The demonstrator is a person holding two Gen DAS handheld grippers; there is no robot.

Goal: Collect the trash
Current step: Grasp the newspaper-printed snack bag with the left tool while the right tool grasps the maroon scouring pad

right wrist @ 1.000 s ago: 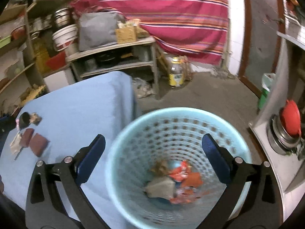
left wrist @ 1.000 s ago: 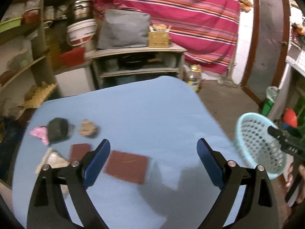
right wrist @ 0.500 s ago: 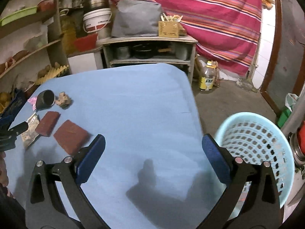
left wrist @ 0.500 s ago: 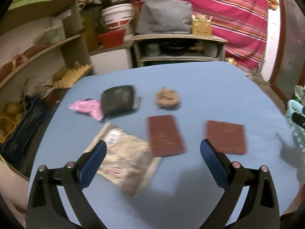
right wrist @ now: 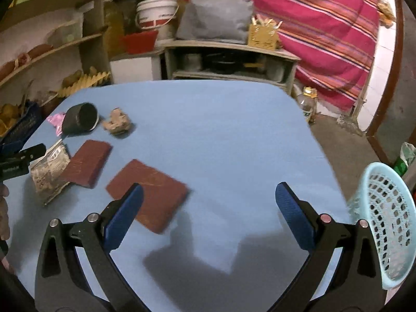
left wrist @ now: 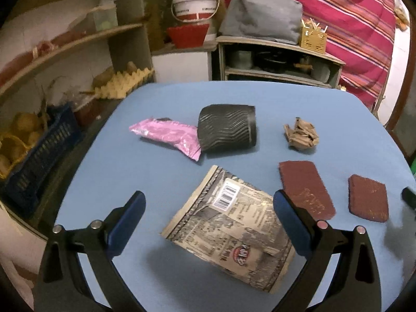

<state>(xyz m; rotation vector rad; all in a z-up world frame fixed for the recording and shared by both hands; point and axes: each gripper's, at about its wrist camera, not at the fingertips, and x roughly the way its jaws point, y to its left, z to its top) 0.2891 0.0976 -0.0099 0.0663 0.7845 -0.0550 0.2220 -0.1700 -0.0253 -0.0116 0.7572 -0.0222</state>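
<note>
L gripper [left wrist: 208, 208] fingers wide apart, over printed wrapper [left wrist: 228, 228] on blue table [left wrist: 325, 109]. R gripper [right wrist: 208, 200] fingers apart, empty, nr red pad [right wrist: 153, 189]; basket [right wrist: 390, 223] at R.

Swung my left gripper [left wrist: 208, 223] off the table's right edge & back over the trash, now w/ the printed paper wrapper [left wrist: 231, 230] between its spread fingers. My right gripper [right wrist: 208, 208] has left the blue basket [right wrist: 387, 223] (it's at far right now), over the table near one maroon pad [right wrist: 153, 192].
</note>
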